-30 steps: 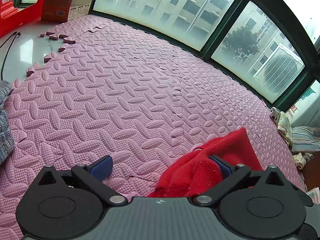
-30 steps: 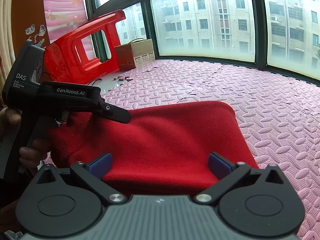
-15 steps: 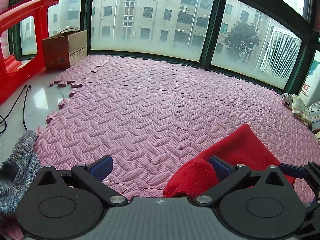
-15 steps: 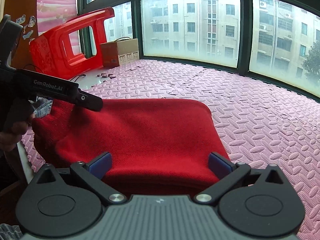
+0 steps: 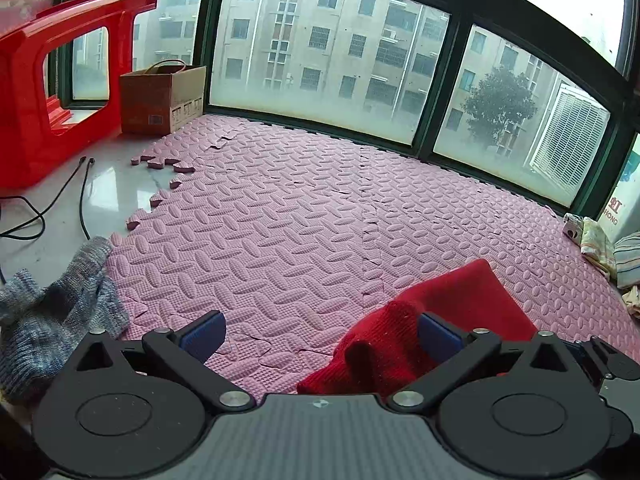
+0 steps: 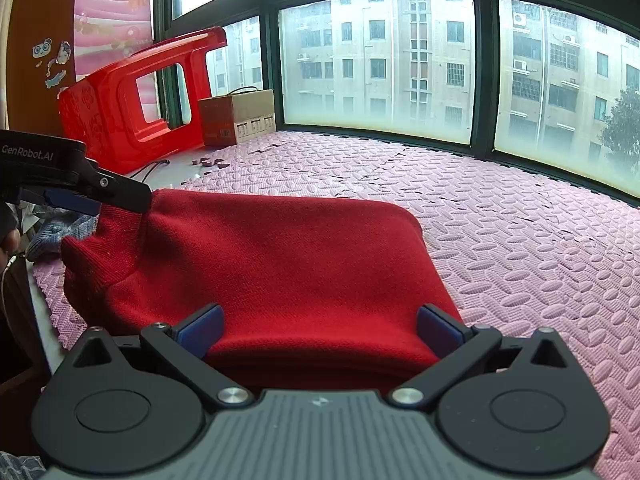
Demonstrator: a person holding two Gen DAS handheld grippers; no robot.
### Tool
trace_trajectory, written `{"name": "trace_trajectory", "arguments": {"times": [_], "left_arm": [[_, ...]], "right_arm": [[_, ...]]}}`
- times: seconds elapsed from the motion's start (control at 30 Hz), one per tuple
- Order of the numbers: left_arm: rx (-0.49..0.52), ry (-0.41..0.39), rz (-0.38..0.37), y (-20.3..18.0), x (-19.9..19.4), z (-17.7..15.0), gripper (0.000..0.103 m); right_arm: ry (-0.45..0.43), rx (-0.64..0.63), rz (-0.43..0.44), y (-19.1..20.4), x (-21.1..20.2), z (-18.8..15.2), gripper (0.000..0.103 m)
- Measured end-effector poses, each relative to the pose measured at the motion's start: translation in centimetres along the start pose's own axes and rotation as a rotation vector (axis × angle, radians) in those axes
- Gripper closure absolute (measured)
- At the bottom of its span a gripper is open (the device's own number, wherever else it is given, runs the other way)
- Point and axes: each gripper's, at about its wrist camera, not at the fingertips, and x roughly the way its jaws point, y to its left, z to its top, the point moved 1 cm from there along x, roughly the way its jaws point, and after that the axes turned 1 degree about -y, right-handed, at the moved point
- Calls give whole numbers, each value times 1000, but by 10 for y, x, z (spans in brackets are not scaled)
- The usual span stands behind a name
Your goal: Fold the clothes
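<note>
A folded red knit garment (image 6: 280, 260) lies on the pink foam mat (image 6: 520, 216). It also shows in the left wrist view (image 5: 452, 308), low and to the right. My right gripper (image 6: 318, 332) is open, its jaws wide apart, with the garment's near edge between them. My left gripper (image 5: 320, 334) is open; its right finger (image 5: 436, 334) rests against a raised fold at the garment's left end. In the right wrist view the left gripper (image 6: 96, 192) reaches in from the left at that same end.
A grey-blue knit garment (image 5: 48, 316) lies at the mat's left edge. A red plastic stool (image 5: 52, 92), a cardboard box (image 5: 160, 100) and black cables (image 5: 60, 204) sit on the bare floor at left. More clothes (image 5: 608, 248) lie at far right. Windows line the back.
The left wrist view has tilted up and swung left, so the window, stool and grey garment show more. The right gripper has shifted so the garment sits closer and more central.
</note>
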Motion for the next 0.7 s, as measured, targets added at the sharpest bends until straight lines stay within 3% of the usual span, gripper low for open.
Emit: {"name": "trace_trajectory", "arguments": {"times": [0.27, 0.57, 0.7], "left_arm": [[133, -8, 63, -11, 2, -4, 0], [-42, 96, -4, 14, 16, -16, 0], [-39, 55, 8, 18, 8, -6, 0]], "right_arm": [[-4, 0, -1, 0, 0, 0, 0], [1, 0, 2, 0, 0, 1, 0], [0, 20, -6, -3, -5, 13, 0]]}}
